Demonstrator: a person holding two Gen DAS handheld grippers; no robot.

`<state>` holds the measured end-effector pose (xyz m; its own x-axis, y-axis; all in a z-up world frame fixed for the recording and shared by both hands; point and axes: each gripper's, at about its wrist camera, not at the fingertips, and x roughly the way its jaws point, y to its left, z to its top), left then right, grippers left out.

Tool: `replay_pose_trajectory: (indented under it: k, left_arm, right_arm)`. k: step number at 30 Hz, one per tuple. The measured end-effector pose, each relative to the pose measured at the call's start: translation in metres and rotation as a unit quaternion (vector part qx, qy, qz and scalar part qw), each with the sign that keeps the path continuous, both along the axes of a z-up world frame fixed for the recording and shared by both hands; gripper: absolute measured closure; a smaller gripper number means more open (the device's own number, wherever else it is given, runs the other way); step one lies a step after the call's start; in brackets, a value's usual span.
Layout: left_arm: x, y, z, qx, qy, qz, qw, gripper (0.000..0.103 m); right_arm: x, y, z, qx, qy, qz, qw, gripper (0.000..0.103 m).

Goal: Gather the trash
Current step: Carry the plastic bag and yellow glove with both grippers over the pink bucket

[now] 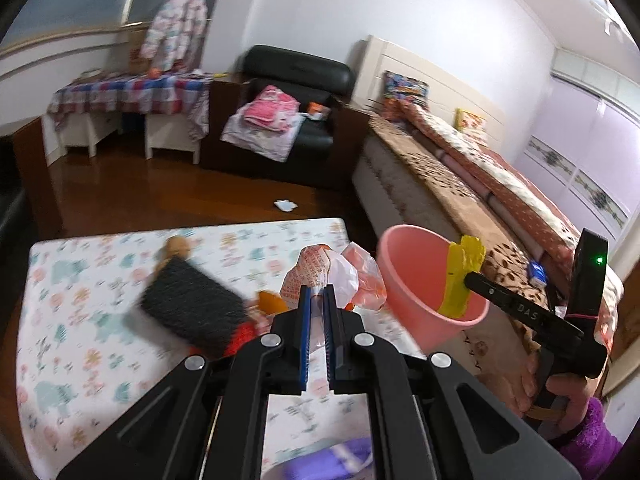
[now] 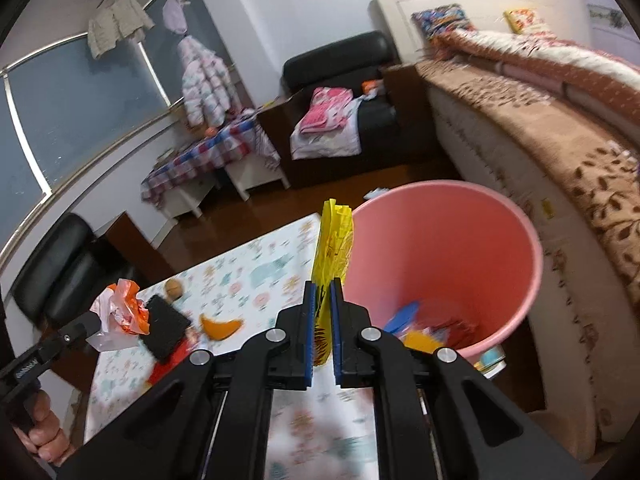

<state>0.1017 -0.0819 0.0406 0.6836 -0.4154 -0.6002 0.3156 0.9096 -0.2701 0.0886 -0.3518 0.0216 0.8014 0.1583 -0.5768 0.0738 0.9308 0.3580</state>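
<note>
Pink plastic bucket point(image 2: 444, 256) stands at the right end of your floral-print surface point(image 1: 80, 320), between it and the brown-covered bed point(image 1: 440, 184), and it already holds a few bright scraps at the bottom. You are in the carry-and-drop step with both hands loaded. Your right claw point(image 2: 322, 312) is pinched nearly closed on a crinkled yellow plastic wrapper point(image 2: 334, 236), which stands up just beside the bucket's near-left rim; from the left wrist view the wrapper looks to hang over the rim. Your left claw point(image 1: 318, 304) is likewise clamped almost shut on a crumpled white and orange printed plastic bag point(image 1: 332, 272), held above the surface and to the left of the bucket, apart from it.

Next, I judge, bring the yellow wrapper fully over the bucket's mouth before you let the fingers part, then swing the bag across to the right and release it there too. Left on the surface are a black rectangular pad point(image 1: 196, 308), an orange crescent-shaped peel point(image 2: 222, 326) and a small brown lump point(image 2: 174, 289) at the far side.
</note>
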Motion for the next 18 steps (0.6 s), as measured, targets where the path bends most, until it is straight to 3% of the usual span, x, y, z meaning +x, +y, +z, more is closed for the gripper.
replay_pose_trajectory:
  k: [9, 18]
  left_arm:
    - [0.028, -0.086, 0.006, 0.0, 0.009, -0.06, 0.9982, 0.098]
    - [0.055, -0.161, -0.012, 0.019, 0.033, -0.105, 0.9937, 0.097]
  right_arm:
    - [0.002, -0.034, -0.003, -0.014, -0.015, -0.036, 0.999, 0.096]
    - [0.008, -0.055, -0.023, -0.015, -0.006, -0.049, 0.999, 0.095]
